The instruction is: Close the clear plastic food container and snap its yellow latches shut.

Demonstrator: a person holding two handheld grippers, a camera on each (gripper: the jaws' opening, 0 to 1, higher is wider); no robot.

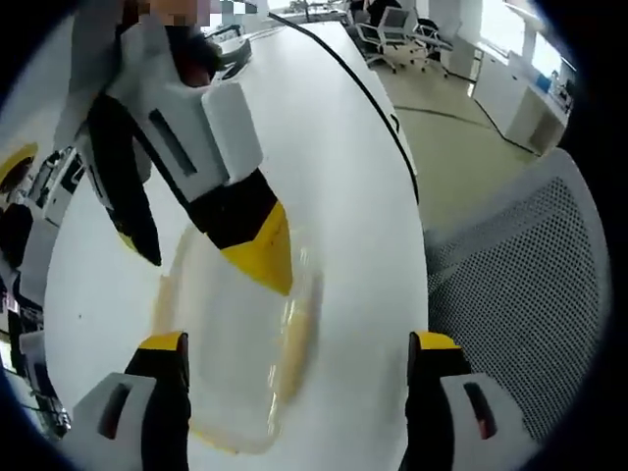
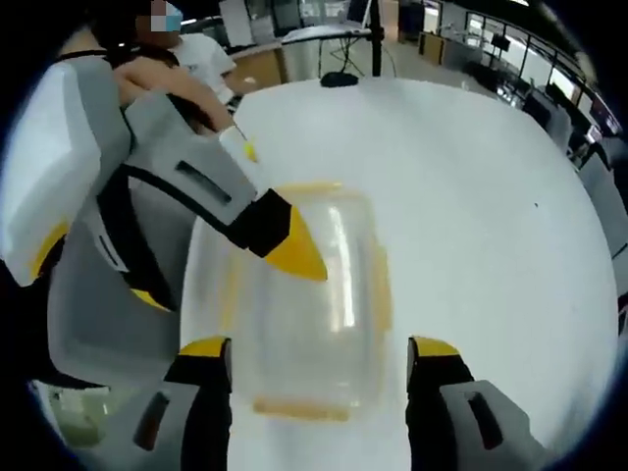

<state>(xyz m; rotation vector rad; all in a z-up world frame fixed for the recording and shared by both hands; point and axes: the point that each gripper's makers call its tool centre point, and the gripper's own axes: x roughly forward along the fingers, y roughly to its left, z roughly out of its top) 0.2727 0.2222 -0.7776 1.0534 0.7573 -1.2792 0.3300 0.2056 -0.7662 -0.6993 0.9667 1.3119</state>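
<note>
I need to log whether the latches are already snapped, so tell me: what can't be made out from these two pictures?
- Latch state: in both views the yellow latches of the clear plastic food container are motion-blurred, so snapped or loose cannot be told.
- Container's near left part, right gripper view: covered by the left tongs.
- Container's far end, left gripper view: hidden behind the right tongs.
- Container's near edge, left gripper view: blurred against the white table.

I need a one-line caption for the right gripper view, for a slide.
Open right tool above a clear container with yellow latches on a white table; the left tool reaches over it.
</note>
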